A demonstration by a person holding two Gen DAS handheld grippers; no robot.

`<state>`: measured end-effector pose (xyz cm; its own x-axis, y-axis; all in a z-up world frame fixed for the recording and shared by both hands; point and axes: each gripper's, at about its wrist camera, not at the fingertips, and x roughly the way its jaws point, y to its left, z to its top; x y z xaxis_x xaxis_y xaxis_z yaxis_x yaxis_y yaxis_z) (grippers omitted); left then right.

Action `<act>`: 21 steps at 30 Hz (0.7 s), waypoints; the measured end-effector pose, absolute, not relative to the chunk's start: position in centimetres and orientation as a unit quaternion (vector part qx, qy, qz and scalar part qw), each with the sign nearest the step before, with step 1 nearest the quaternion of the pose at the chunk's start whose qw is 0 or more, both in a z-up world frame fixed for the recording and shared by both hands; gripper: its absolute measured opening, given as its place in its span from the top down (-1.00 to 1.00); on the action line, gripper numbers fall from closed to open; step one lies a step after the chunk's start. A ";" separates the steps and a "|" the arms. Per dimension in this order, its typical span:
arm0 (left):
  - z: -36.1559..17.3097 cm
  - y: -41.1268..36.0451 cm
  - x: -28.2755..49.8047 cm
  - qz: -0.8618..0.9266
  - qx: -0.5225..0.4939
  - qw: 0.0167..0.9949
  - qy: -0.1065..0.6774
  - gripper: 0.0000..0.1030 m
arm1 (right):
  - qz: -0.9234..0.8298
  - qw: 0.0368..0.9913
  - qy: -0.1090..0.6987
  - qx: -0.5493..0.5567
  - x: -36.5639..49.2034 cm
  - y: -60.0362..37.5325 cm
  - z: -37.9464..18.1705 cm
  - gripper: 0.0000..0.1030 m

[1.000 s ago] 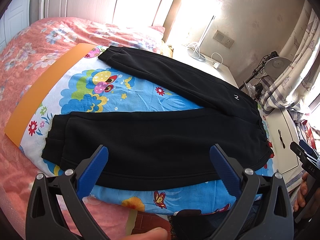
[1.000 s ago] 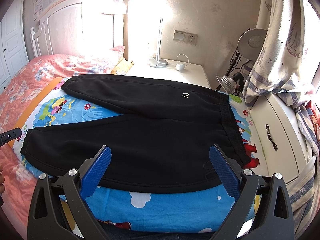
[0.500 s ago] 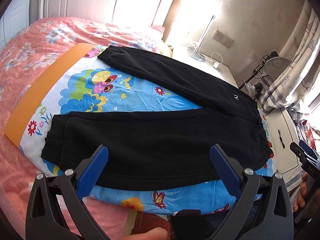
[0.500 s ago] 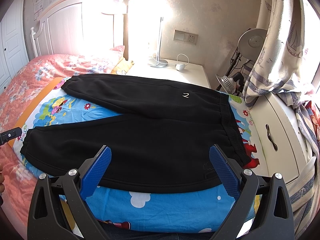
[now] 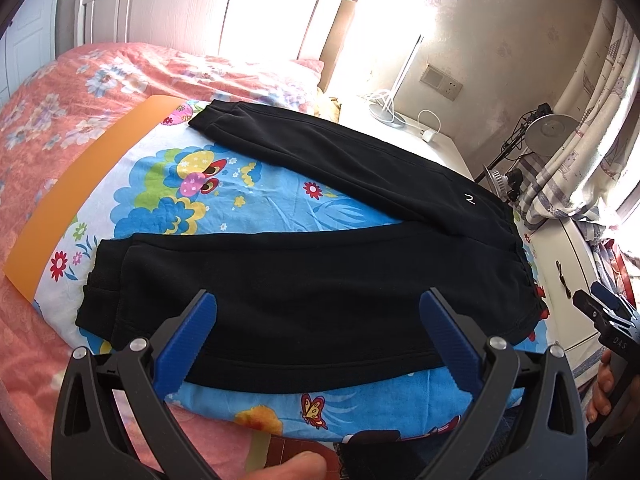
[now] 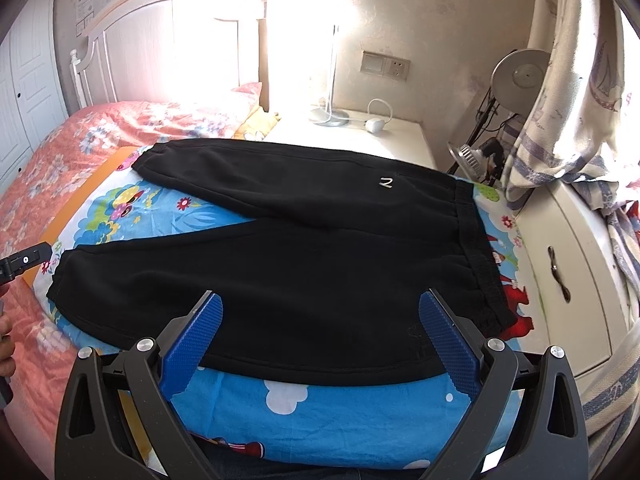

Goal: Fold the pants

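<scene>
Black pants (image 5: pixel 304 276) lie flat on a bright cartoon-print cloth (image 5: pixel 192 196), legs spread in a V, cuffs to the left, waistband to the right. They also show in the right wrist view (image 6: pixel 320 256), with a small white logo near the waistband (image 6: pixel 472 240). My left gripper (image 5: pixel 318 320) is open and empty, hovering over the near leg's lower edge. My right gripper (image 6: pixel 320 320) is open and empty, over the near leg close to the waistband. The right gripper's tip shows at the right edge of the left wrist view (image 5: pixel 600 312).
The cloth lies on a bed with a pink floral cover (image 5: pixel 60 100) and an orange board (image 5: pixel 80 176) under its left side. A white nightstand (image 6: pixel 360 136) with a lamp stands behind. A white cabinet (image 6: pixel 560 264), curtain and desk lamp stand on the right.
</scene>
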<state>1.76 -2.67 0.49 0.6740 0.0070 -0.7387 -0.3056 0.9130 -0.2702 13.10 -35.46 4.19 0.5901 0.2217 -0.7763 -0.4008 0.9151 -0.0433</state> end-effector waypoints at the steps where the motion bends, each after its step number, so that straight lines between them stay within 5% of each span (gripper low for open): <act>1: -0.1 -3.8 2.3 0.084 -0.179 0.900 0.389 -0.97 | 0.187 0.873 0.438 -0.102 14.0 -35.8 3.2 -0.85; 11: -10.3 -15.3 10.9 -0.015 -0.125 0.882 0.454 -0.96 | 0.127 0.852 0.503 -0.064 32.2 -46.8 -5.3 -0.87; 21: -10.7 -17.9 15.2 -0.020 -0.110 0.880 0.462 -0.96 | 0.173 0.817 0.527 -0.156 55.1 -47.3 -8.2 -0.85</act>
<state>15.19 -17.94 -10.68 0.5728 -0.1372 -0.8081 -0.0666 0.9748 -0.2128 55.08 -47.28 -8.16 0.3847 0.1177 -0.9155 -0.4467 0.8917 -0.0731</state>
